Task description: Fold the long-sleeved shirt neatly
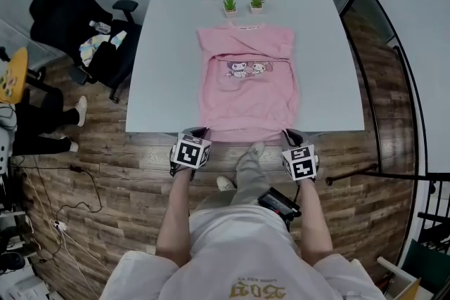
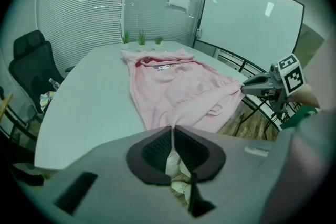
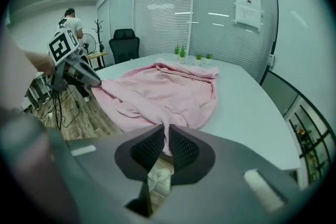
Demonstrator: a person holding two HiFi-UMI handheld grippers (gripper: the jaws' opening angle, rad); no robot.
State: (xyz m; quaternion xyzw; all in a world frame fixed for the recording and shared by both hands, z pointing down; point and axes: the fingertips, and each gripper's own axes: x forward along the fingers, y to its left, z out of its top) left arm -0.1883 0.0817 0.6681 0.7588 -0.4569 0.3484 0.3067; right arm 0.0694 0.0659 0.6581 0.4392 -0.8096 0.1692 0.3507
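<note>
Long-sleeved shirt [image 1: 246,84] – pink, with a cartoon print on the chest – is laid flat on the grey table [image 1: 162,46]. Its collar is toward the far edge and its hem is at the near edge, where it hangs slightly over. The sleeves appear to be folded in across the front already.

At the far left, off the table, an office chair [image 1: 70,17] is seen. Next comes the left gripper [image 1: 199,131], clamped on the left corner of the hem; in the left gripper view a thin ridge of pink cloth is pinched between the closed pads. At the table's far edge, beyond the collar, four small potted plants [image 1: 230,3] are set. On the right, the right gripper [image 1: 290,134] is likewise closed on the right hem corner, with cloth drawn into its pads.

The step in hand is judged to be the bottom-to-top fold, with both corners secured and the lift not yet made. For the next move, both corners would need to be raised together and level, with the hem kept taut between them. The hem would then be carried to the collar and lined up there – without the tucked sleeves being dragged out.
</note>
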